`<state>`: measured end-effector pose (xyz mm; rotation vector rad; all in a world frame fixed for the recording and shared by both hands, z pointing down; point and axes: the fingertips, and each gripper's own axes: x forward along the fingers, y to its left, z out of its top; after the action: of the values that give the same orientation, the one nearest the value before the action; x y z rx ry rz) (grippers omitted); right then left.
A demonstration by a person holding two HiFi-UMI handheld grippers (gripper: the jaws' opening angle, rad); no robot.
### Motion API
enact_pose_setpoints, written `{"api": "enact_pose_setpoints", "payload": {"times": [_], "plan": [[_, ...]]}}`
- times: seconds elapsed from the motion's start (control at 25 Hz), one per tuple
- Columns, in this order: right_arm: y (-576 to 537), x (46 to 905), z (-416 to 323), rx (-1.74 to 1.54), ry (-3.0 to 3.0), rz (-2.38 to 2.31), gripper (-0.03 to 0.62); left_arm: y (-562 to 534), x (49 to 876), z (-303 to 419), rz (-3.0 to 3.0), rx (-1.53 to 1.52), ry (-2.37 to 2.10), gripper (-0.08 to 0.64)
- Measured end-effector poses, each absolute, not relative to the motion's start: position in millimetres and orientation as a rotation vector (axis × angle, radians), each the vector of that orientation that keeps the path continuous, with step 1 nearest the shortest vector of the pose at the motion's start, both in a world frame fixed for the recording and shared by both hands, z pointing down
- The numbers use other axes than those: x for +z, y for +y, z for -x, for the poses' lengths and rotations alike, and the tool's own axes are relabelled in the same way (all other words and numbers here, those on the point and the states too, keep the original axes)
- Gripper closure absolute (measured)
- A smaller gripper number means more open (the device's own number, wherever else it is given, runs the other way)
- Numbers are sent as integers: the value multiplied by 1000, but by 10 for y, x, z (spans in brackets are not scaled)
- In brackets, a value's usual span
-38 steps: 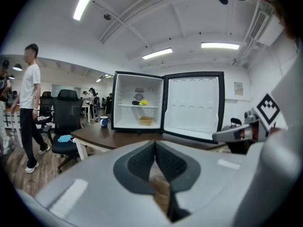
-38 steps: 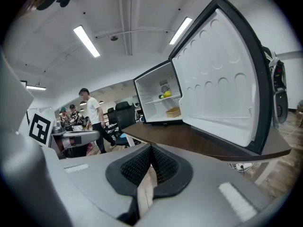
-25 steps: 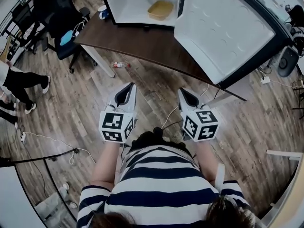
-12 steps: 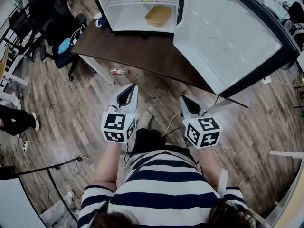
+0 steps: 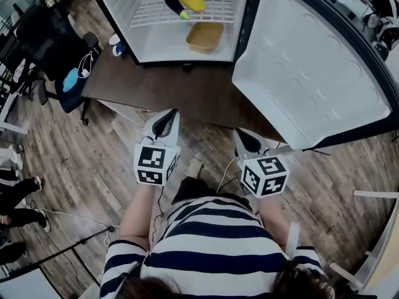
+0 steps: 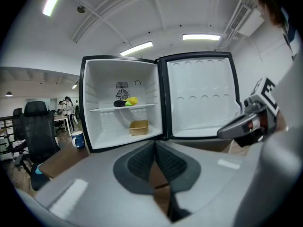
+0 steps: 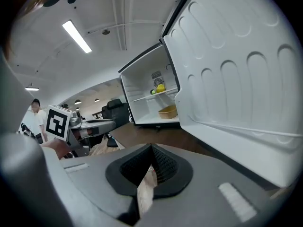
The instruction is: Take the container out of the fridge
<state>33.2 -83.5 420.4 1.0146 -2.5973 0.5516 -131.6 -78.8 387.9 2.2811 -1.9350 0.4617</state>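
Observation:
A shallow tan container (image 5: 205, 36) sits on the floor of the small white fridge (image 5: 143, 39), whose door (image 5: 312, 73) stands wide open to the right. On the wire shelf above lie a dark eggplant (image 5: 176, 7) and a yellow item (image 5: 191, 0). My left gripper (image 5: 166, 116) and right gripper (image 5: 240, 134) are held side by side at waist height, short of the table and well away from the fridge. Both are shut with nothing between the pads. The left gripper view (image 6: 155, 145) shows the container (image 6: 138, 127) straight ahead; the right gripper view (image 7: 151, 148) shows the container (image 7: 168, 111) further off.
The fridge stands on a dark brown table (image 5: 187, 92) with a blue mug (image 5: 116, 44) beside it. A black office chair (image 5: 50, 36) holding a blue item (image 5: 70, 80) is to the left. People's legs (image 5: 15, 192) and a floor cable (image 5: 68, 217) lie at the far left.
The fridge and table have come nearer and lower in the head view as the person stepped forward. Both grippers kept their pose and stayed shut. The legs at the left moved.

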Motion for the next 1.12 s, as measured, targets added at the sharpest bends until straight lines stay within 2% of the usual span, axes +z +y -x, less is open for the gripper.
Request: {"api": "enact_pose_setpoints", "payload": {"times": [0.4, 1.12], "plan": [[-1347, 4313, 171, 607, -2537, -1072, 598, -1593, 3937, 1688, -2442, 631, -1777, 560], [-1870, 4664, 571, 741, -2374, -1193, 598, -2817, 4336, 1812, -2776, 1291, -1438, 560]]}}
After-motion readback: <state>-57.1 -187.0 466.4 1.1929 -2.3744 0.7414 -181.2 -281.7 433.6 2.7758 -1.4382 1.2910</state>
